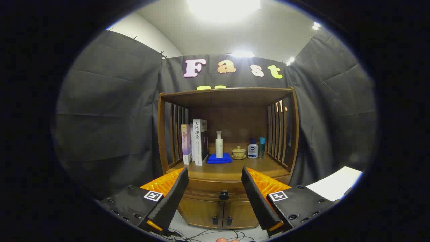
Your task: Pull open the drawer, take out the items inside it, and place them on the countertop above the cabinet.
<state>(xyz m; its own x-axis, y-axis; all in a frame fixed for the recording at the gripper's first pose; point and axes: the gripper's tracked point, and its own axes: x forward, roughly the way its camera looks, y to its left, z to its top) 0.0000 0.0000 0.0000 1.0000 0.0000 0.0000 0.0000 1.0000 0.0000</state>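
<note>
A brown wooden cabinet (pixel 228 174) stands ahead against the black cloth wall. Its drawer (pixel 215 188) is closed, with a dark round knob (pixel 224 194) in the middle, just beyond my fingers and between them. My gripper (pixel 217 198) is open, its two black ribbed fingers (pixel 173 198) spread wide with nothing between them. The countertop (pixel 231 169) above the drawer carries books, bottles and a cup. What lies inside the drawer is hidden.
On the countertop stand three books (pixel 196 143) at the left, a white pump bottle (pixel 219 144) on a blue cloth (pixel 219 158), a yellow lidded cup (pixel 238 153), and two small bottles (pixel 257 148). Two lower doors (pixel 218 211), cables on the floor (pixel 208 233), a white surface (pixel 336 186).
</note>
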